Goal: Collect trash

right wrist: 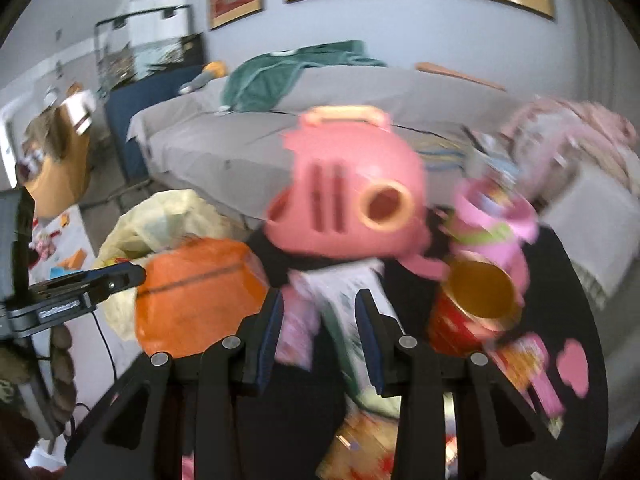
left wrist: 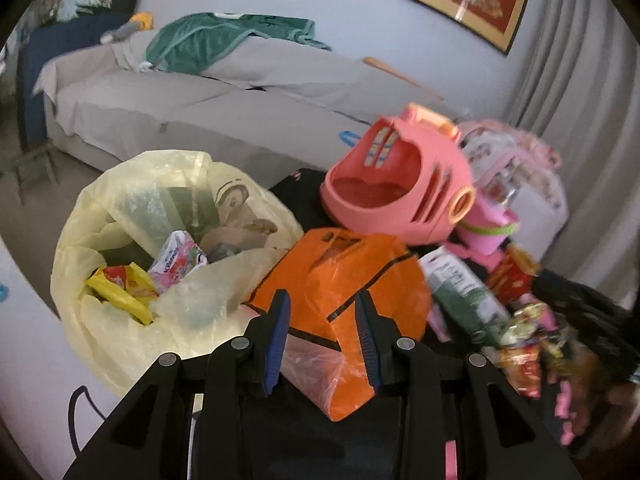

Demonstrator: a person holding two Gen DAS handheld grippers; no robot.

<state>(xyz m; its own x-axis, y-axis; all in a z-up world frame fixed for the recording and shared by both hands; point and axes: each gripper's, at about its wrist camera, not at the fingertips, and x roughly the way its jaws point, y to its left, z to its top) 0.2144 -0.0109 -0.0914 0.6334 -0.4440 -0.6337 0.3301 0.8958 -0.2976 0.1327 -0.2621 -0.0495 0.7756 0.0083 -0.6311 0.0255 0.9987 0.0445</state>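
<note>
Left claw parted and empty above a crumpled orange plastic bag, yellow translucent trash bag of wrappers just left of it, right claw parted and empty over blurred packets, salmon-pink plastic toy helmet behind, dark round tabletop.

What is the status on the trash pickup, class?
Left claw open over orange bag. Right claw open, empty. Yellow bag part-filled. Pink toy crowds wrappers.
</note>
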